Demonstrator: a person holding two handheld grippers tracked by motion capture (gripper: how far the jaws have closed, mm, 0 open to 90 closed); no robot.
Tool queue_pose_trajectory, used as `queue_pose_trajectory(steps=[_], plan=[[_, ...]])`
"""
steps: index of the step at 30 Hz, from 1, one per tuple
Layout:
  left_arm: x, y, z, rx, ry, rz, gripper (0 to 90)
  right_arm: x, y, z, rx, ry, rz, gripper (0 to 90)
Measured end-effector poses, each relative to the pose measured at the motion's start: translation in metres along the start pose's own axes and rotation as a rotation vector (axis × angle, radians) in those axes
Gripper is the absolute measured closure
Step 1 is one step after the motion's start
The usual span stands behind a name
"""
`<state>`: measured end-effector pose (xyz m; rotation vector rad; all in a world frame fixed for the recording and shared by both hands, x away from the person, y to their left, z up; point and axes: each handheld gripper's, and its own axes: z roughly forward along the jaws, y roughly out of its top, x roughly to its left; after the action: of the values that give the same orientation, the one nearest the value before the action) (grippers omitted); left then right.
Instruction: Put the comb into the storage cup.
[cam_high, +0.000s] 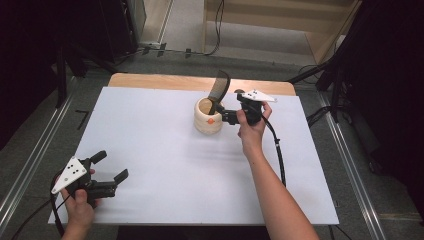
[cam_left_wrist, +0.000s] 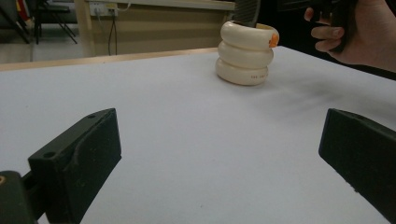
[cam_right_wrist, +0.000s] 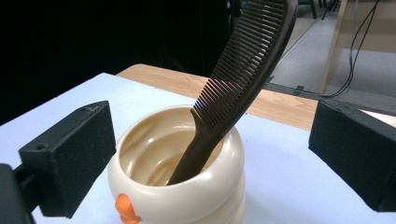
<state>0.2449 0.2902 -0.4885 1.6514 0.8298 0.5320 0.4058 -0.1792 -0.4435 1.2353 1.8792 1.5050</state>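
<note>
Dark comb (cam_high: 220, 90) stands tilted in cream cup (cam_high: 208, 116) nr table's (cam_high: 160, 150) far edge; right gripper (cam_high: 226, 118) just beside cup, jaws apart; left gripper (cam_high: 111, 173) nr front-left corner, open.

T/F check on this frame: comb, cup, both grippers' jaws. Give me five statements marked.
1. The comb stands handle-down in the cream cup. True.
2. The right gripper is clamped on the comb. False: its jaws stand open either side of the cup, touching nothing.
3. The left gripper holds the cup. False: its jaws are open, far from the cup, over the white table.
4. The cup is upright. True.
5. The comb lies flat on the table. False: it leans against the cup's rim.
</note>
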Motion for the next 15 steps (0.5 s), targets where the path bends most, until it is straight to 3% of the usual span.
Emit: queue_pose_trajectory(steps=[15], plan=[[-0.001, 0.000, 0.000, 0.003, -0.001, 0.002, 0.0, 0.003, -0.006, -0.021, -0.014, 0.019, -0.017, 0.0]])
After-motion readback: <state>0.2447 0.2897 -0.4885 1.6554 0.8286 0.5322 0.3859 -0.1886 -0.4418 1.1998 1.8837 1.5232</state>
